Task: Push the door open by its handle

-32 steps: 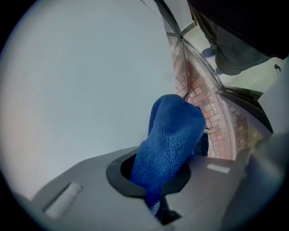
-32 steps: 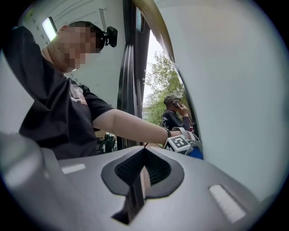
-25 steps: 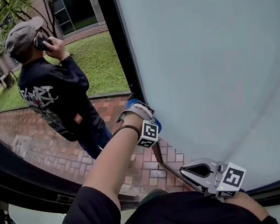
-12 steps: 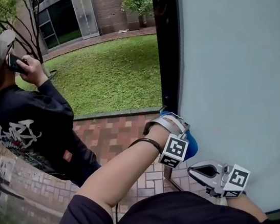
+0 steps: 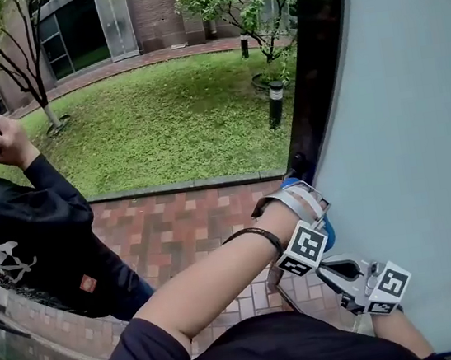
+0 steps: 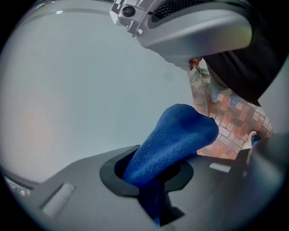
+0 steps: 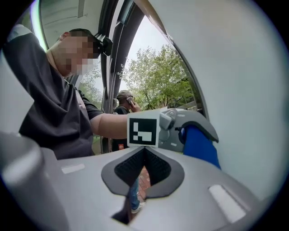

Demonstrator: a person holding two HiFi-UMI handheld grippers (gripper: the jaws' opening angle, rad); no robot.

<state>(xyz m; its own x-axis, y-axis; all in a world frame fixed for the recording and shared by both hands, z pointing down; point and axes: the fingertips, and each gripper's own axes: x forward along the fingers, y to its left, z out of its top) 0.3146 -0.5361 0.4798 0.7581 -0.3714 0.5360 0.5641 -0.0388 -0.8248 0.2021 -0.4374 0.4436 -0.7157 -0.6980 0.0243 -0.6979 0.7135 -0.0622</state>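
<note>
The door's frosted pale panel fills the right of the head view, with its dark edge standing upright. My left gripper is shut on a blue cloth and presses against the panel close to that edge. A thin bar slants down just below it; I cannot tell whether it is the handle. My right gripper hangs lower by the panel, shut with nothing between its jaws. From there I see the left gripper's marker cube and the cloth.
A person in a dark jacket stands outside at the left, phone to the ear. Brick paving lies past the doorway, then a lawn with a short lamp post and trees.
The door has swung outward and its edge has moved right in the view. More lawn and paving show. The person on the phone has slid to the left edge. Both grippers shifted right.
</note>
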